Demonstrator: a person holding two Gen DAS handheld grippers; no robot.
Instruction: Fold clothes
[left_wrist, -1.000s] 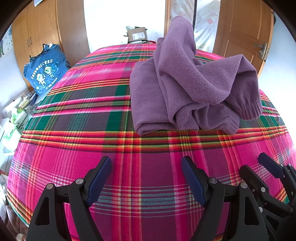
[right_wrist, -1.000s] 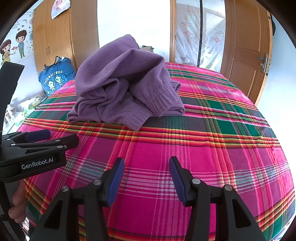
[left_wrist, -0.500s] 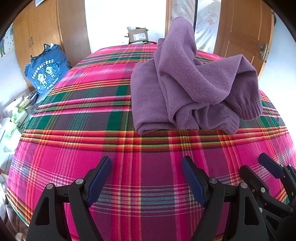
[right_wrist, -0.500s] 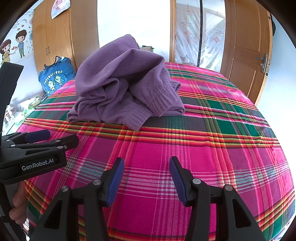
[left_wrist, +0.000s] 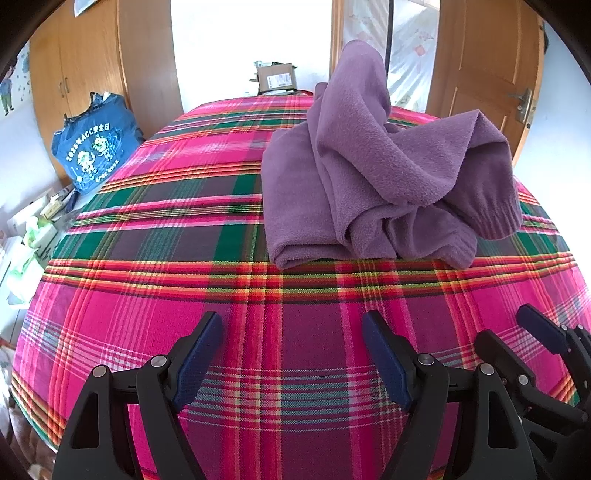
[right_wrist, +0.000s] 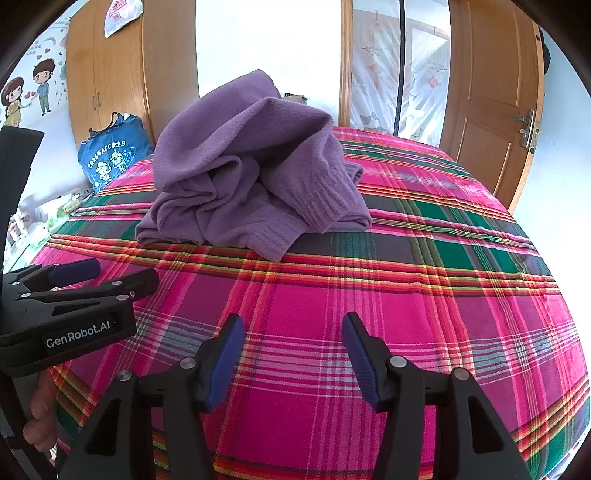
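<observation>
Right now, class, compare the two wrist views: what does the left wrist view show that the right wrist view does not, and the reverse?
Only the left wrist view shows the cardboard box plainly, beyond the bed.

Only the right wrist view shows the cartoon wall stickers and a person's fingers on the left hand-held gripper.

Both show the crumpled purple garment on the plaid bedspread, the blue bag, the wooden door, and the right hand-held gripper, jaws opening, nothing between.
</observation>
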